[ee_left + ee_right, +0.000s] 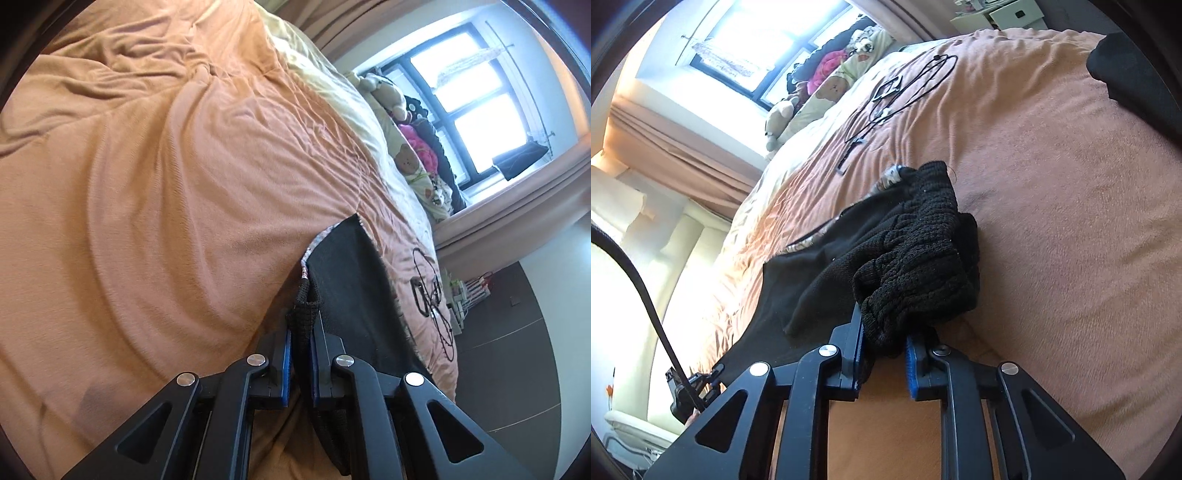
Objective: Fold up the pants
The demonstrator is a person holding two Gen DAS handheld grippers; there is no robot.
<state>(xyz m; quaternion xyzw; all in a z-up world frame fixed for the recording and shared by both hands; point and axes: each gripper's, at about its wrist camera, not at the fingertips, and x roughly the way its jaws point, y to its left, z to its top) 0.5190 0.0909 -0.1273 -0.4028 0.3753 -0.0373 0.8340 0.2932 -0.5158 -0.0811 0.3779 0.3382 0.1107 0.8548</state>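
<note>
Pants [916, 254] are black knit w/ a ribbed waistband, bunched on the fuzzy orange blanket [155, 206]; legs run out of frame. Left gripper [302, 343] clamped tight on a thin edge, right gripper [884, 341] pinching a thick waistband wad.

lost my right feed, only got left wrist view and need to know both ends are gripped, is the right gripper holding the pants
Observer: Yes. The right gripper is shut on a bunched knit part of the black pants.
Operator: is the rest of the pants lying flat
Observer: No. In the right wrist view the fabric sits in a rumpled heap on the orange blanket.
Operator: anything on the bed past the heap
Observer: A black cable lies further up the blanket, apart from the pants.
</note>
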